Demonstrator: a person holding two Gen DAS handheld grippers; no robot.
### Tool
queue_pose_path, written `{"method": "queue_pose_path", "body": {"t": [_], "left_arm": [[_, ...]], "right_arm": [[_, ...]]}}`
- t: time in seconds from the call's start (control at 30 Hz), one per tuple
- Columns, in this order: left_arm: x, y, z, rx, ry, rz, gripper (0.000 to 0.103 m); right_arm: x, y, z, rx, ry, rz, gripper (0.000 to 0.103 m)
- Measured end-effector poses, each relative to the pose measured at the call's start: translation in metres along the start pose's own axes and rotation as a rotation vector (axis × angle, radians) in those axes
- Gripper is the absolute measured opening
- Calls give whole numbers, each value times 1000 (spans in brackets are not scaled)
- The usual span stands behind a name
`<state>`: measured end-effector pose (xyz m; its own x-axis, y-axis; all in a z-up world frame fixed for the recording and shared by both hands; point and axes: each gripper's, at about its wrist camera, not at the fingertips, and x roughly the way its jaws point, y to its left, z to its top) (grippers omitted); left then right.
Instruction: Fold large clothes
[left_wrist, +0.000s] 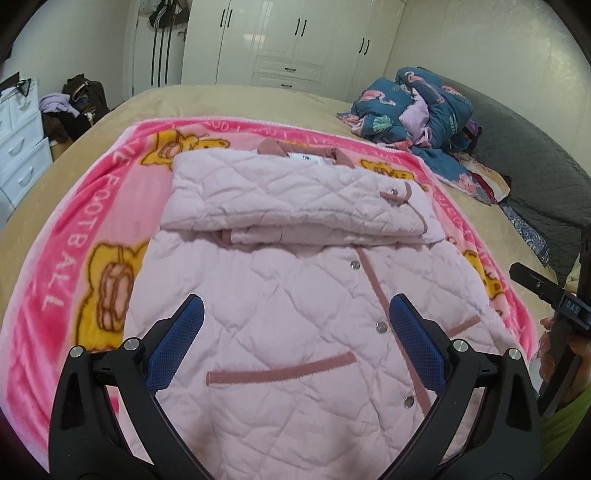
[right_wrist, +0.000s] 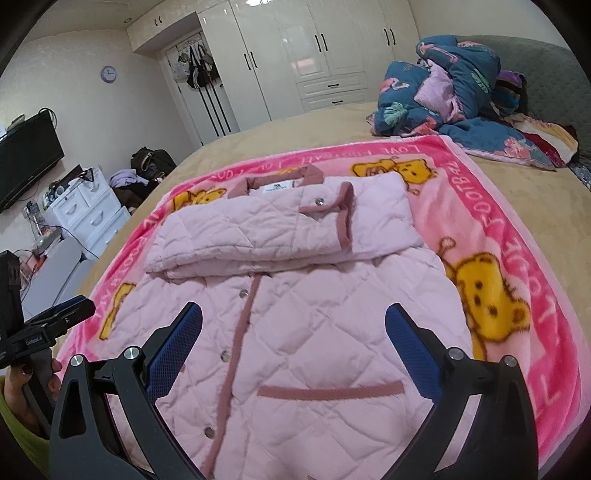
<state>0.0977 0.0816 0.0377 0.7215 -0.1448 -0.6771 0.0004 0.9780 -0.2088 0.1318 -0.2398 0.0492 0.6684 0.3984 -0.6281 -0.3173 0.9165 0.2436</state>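
A pale pink quilted jacket (left_wrist: 280, 295) lies front-up on a pink cartoon-bear blanket (left_wrist: 74, 258) spread over a tan bed (left_wrist: 229, 99). Its long axis runs away from the cameras, collar (right_wrist: 275, 181) at the far end and hem toward the viewer. The hem itself is cut off by the lower frame edge and by the gripper bodies in both views, so how the bottom edge lies cannot be seen. Both sleeves are folded across the chest into a thick band (right_wrist: 280, 232), which hides the upper part of the snap placket; the label at the neck is too small to read. The left gripper (left_wrist: 295, 325) hangs over the lower front with its blue-padded fingers (left_wrist: 184, 332) spread wide, holding nothing; whether the tips touch the cloth cannot be told. The right gripper (right_wrist: 293, 332) is likewise wide open and empty above the jacket's other side, over a trimmed pocket slit (right_wrist: 330, 391). Each view catches the other tool at its edge, gripped by a hand (left_wrist: 554, 354). Further out, a rumpled blue flamingo-print quilt (right_wrist: 454, 88) sits at the bed's far right corner, with white wardrobes (left_wrist: 295, 40) behind.
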Motion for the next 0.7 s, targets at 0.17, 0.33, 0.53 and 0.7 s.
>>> {"method": "queue_pose_path", "body": {"t": [0.17, 0.33, 0.53, 0.7], "left_arm": [[2, 1, -10, 0, 7, 12, 94], [5, 3, -24, 5, 20, 29, 94], [5, 12, -46, 5, 52, 47, 94], [5, 23, -59, 1, 73, 75, 94]], "right_arm": [[-1, -9, -11, -1, 14, -14, 99], [-1, -21, -23, 6, 30, -28, 99], [-4, -37, -36, 16, 52, -52, 99], [-6, -53, -47, 13, 73, -85, 99]]}}
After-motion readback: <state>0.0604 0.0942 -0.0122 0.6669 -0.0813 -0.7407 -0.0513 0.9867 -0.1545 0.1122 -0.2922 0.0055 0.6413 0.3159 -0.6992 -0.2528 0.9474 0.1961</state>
